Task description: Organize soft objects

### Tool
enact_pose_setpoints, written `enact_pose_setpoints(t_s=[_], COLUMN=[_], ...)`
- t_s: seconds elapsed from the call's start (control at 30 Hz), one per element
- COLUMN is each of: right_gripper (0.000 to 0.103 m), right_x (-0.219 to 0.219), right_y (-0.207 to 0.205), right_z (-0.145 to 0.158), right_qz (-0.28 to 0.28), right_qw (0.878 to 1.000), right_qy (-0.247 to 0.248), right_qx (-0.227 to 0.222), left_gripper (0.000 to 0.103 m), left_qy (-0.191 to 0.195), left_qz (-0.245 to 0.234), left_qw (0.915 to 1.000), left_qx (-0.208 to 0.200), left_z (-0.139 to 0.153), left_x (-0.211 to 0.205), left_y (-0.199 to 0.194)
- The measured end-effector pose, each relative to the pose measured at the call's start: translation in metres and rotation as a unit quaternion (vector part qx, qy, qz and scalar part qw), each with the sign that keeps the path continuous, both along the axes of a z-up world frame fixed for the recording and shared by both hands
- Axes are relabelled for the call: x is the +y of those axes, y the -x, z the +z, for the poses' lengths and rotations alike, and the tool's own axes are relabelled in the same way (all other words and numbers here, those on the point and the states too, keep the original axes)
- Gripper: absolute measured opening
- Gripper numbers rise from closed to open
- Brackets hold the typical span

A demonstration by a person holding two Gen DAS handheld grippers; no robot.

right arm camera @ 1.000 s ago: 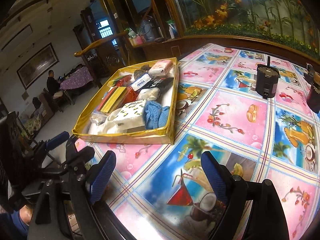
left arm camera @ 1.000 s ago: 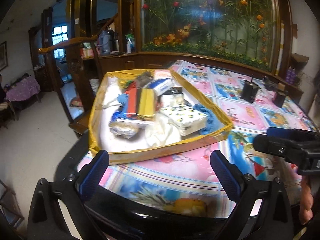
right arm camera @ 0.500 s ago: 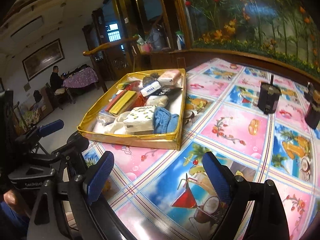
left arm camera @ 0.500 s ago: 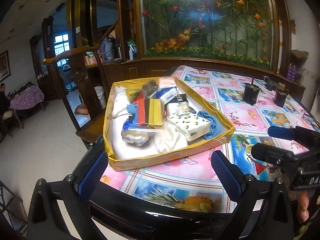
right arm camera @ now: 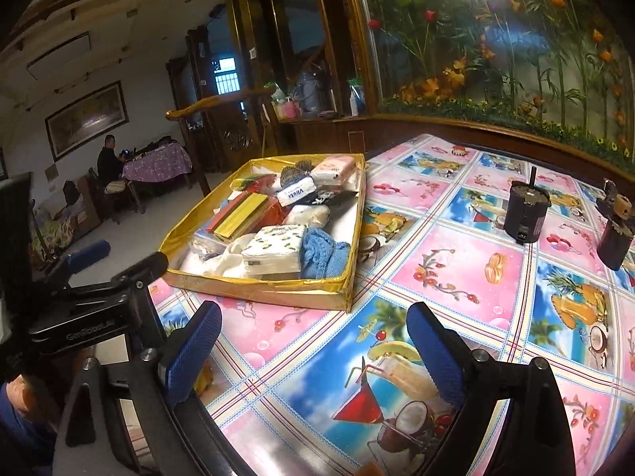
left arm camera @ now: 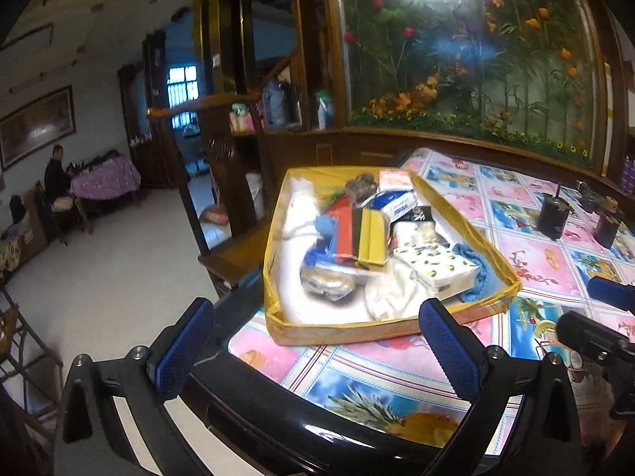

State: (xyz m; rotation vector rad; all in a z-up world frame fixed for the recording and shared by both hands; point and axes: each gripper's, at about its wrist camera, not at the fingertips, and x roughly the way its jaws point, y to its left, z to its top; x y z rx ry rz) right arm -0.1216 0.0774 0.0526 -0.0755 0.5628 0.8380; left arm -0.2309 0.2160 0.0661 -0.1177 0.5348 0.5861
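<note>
A yellow-edged tray stands on the table's left corner, full of soft things. In it are a patterned tissue pack, a blue knitted cloth, a white cloth, yellow and red packs and a pink pack. My left gripper hangs open just short of the tray's near wall, at the table edge. My right gripper is over the tablecloth to the right of the tray. Its jaws are opening and nothing is between them.
Two black cylinders stand on the picture-patterned tablecloth at the right. Behind the table are a wooden cabinet and a glass panel with flowers. A person sits at a far table on the left.
Both views have rolled and tipped up a little, so the tray sits slightly lower in each frame. Nothing in the tray has moved. The right gripper's jaws stand a little wider.
</note>
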Motion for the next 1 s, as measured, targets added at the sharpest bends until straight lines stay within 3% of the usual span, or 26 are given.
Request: enact_pose_setpoints(t_s=[0.17, 0.33, 0.53, 1.0], right_gripper=[0.097, 0.097, 0.097, 0.097], right_x=[0.001, 0.001, 0.003, 0.004], right_y=[0.003, 0.004, 0.006, 0.006], right_z=[0.001, 0.0, 0.0, -0.001], right_qz=[0.007, 0.007, 0.01, 0.009], right_qw=[1.0, 1.0, 1.0, 1.0], right_qy=[-0.004, -0.002, 0.003, 0.004], right_qx=[-0.006, -0.008, -0.015, -0.013], left_gripper=[0.103, 0.103, 0.103, 0.103], left_qy=[0.039, 0.011, -0.015, -0.025], left_qz=[0.022, 0.059, 0.062, 0.057], left_qw=[0.9988, 0.9979, 0.9977, 0.9977], left_qx=[0.017, 0.021, 0.023, 0.027], left_z=[-0.01, -0.011, -0.009, -0.005], left_x=[0.019, 0.021, 0.014, 0.011], left_y=[-0.002, 0.001, 0.003, 0.001])
